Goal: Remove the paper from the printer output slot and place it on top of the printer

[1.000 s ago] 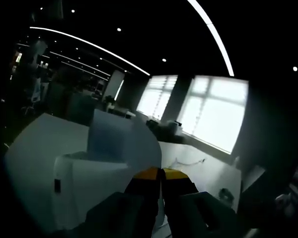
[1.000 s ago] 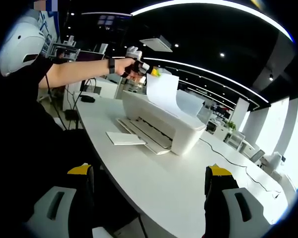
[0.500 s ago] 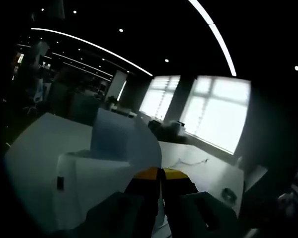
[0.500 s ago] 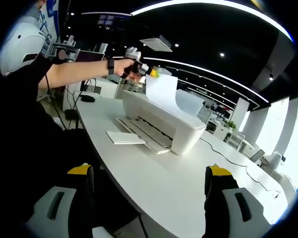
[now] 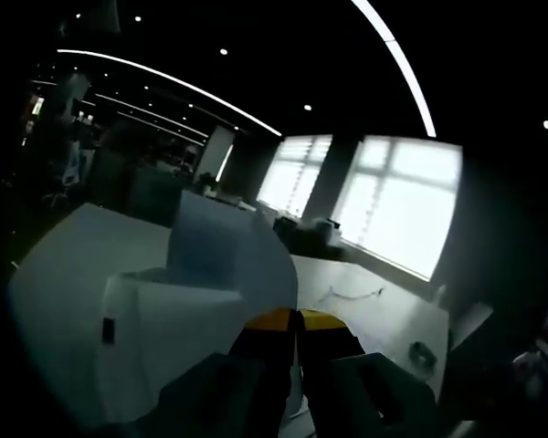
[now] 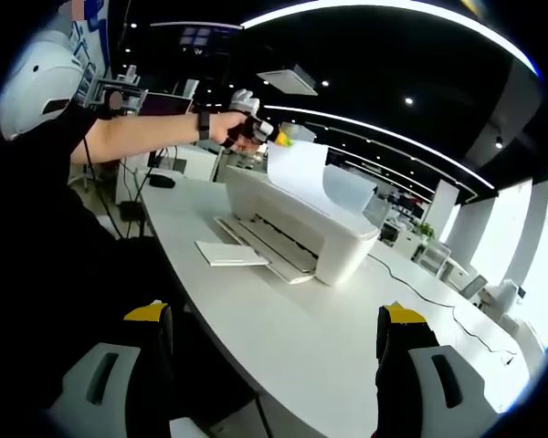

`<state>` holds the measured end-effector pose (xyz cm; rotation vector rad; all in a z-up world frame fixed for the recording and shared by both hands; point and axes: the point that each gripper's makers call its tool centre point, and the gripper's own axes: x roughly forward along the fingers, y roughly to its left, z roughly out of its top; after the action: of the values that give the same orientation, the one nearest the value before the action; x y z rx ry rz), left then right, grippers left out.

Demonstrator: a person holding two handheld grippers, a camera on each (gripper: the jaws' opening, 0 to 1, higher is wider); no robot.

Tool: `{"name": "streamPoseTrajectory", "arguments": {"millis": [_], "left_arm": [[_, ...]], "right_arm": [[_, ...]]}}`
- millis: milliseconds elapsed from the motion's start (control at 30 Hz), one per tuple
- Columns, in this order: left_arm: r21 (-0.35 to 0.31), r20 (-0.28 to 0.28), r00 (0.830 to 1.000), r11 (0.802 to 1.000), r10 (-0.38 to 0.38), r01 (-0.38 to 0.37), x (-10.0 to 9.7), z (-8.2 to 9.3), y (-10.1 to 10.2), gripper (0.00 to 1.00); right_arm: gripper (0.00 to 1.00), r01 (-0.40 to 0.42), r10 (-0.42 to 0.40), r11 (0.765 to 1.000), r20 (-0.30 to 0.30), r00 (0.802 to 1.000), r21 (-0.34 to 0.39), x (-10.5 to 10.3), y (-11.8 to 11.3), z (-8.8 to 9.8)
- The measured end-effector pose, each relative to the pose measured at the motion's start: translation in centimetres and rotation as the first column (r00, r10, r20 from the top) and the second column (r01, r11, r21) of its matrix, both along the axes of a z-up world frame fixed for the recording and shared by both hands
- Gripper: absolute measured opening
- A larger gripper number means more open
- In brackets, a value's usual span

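left gripper (image 5: 292,319), jaws pinching the paper (image 6: 297,173) held curved above the white printer (image 6: 301,228) on the worktop (image 6: 347,338); right gripper (image 6: 279,333), jaws spread, well apart.

printer (image 6: 297,224): white plastic, smooth, faintly glossy
paper (image 6: 297,172): thin white sheet, matt, curved
tabletop (image 6: 283,319): smooth white, slight sheen
right gripper (image 6: 279,342): matt black, yellow-tipped jaws
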<state>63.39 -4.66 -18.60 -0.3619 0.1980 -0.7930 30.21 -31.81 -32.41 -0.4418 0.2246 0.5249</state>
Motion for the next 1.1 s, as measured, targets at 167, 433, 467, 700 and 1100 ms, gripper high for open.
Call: {"name": "streamPoseTrajectory", "arguments": {"millis": [167, 433, 467, 700, 1100], "left_arm": [[0.001, 0.0, 1.0, 1.0, 0.003, -0.003, -0.03, -0.1, 0.05, 0.06], [0.002, -0.004, 1.0, 1.0, 0.003, -0.003, 0.06, -0.36, 0.09, 0.06], [0.002, -0.005, 1.0, 1.0, 0.003, -0.003, 0.04, -0.38, 0.04, 0.06], [0.005, -0.004, 1.0, 1.0, 0.0, 0.0, -0.28, -0.45, -0.23, 0.06], [0.006, -0.006, 1.0, 1.0, 0.0, 0.0, -0.25, -0.63, -0.16, 0.06]], "right_arm": [[0.88, 0.001, -0.001, 1.0, -0.002, 1.0, -0.001, 0.05, 0.02, -0.03], [0.88, 0.0, 0.0, 1.0, -0.002, 1.0, -0.002, 0.08, 0.07, 0.04], [0.88, -0.001, 0.001, 1.0, -0.002, 1.0, -0.001, 0.07, 0.08, 0.04], [0.88, 0.001, -0.001, 1.0, 0.0, 1.0, -0.001, 0.0, 0.02, 0.13], [0.88, 0.001, -0.001, 1.0, -0.002, 1.0, -0.001, 0.08, -0.01, 0.09]]}}
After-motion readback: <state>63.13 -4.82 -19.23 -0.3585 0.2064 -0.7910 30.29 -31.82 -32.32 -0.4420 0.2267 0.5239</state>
